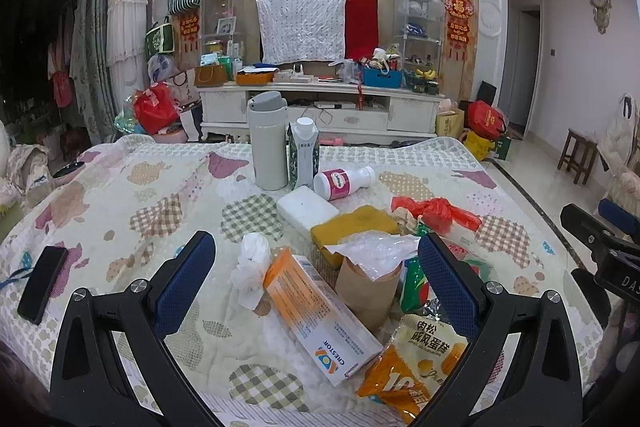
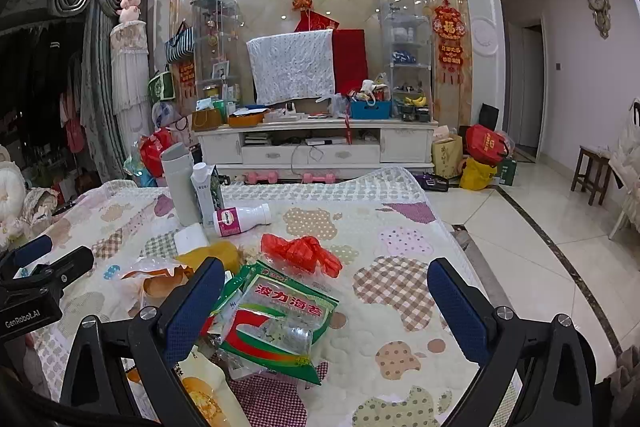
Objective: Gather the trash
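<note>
the trash lies in a loose heap on the quilted surface [image 1: 120, 195], directly ahead of both pairs of tongs. nearest the left tongs [image 1: 316, 275] sits an orange-and-white medicine box [image 1: 320, 315], angled between the spread fingers, with a crumpled white tissue [image 1: 252, 267] just beside its far end and a brown paper cup [image 1: 368, 291] stuffed with clear plastic touching its right side. an orange snack wrapper [image 1: 412, 363] lies at the box's near corner, under the right-hand finger. the left tongs are released, fingers wide apart and gripping nothing, which reads as lining up on the box or the tissue.

the right tongs [image 2: 326, 291] are likewise spread and empty. a green seaweed packet [image 2: 276, 327] lies flat between their fingers, slightly toward the left one, so it looks like the likely first pick. just beyond it rests a crumpled red plastic bag [image 2: 300, 251], and farther off a white bottle with a pink label [image 2: 240, 219] lies on its side.

beyond the heap, a yellow sponge-like block [image 1: 352, 227] and a white foam block [image 1: 306, 207] sit touching each other. a grey flask [image 1: 266, 143] and a carton [image 1: 304, 151] stand upright at the far edge; whether they count as trash cannot be told. a dark phone [image 1: 42, 283] lies well to the left, apart from the pile. no bin is visible in either view.
</note>
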`<state>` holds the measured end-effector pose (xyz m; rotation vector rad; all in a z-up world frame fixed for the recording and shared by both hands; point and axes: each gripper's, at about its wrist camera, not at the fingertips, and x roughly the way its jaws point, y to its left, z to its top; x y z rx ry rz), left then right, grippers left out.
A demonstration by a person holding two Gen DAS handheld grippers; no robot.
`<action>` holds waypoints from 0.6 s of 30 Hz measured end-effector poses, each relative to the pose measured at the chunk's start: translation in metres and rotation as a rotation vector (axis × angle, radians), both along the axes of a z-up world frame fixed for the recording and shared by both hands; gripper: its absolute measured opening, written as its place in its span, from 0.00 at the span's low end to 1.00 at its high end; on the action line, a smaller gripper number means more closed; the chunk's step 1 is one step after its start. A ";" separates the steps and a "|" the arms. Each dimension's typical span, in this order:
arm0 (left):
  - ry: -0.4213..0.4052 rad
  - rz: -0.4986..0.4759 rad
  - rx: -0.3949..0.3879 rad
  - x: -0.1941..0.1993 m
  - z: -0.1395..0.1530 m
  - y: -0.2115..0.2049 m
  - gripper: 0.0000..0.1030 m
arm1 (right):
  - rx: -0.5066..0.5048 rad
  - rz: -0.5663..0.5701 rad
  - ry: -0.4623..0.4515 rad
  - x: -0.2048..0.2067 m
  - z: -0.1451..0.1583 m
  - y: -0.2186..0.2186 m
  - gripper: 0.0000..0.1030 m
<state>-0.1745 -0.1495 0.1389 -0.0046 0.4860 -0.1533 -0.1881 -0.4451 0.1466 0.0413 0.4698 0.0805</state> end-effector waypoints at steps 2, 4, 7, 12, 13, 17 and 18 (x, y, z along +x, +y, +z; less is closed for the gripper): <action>-0.006 0.001 -0.005 -0.001 0.001 0.001 0.98 | 0.002 0.000 -0.004 -0.001 0.000 0.000 0.98; -0.014 0.003 -0.007 -0.001 0.003 0.002 0.98 | 0.004 -0.001 -0.010 -0.001 0.000 -0.001 0.98; -0.018 0.006 -0.008 -0.001 0.004 0.004 0.98 | 0.004 -0.007 -0.022 -0.001 0.000 -0.001 0.98; -0.015 0.005 -0.009 0.000 0.004 0.004 0.98 | -0.001 -0.005 -0.024 0.000 -0.001 0.000 0.98; -0.016 0.005 -0.008 0.000 0.004 0.004 0.98 | -0.003 -0.005 -0.026 0.000 -0.001 0.001 0.98; -0.016 0.004 -0.008 0.000 0.004 0.005 0.98 | -0.006 -0.004 -0.027 0.000 -0.001 0.001 0.98; -0.017 0.004 -0.007 0.000 0.004 0.004 0.98 | -0.004 -0.005 -0.028 0.000 -0.001 0.001 0.98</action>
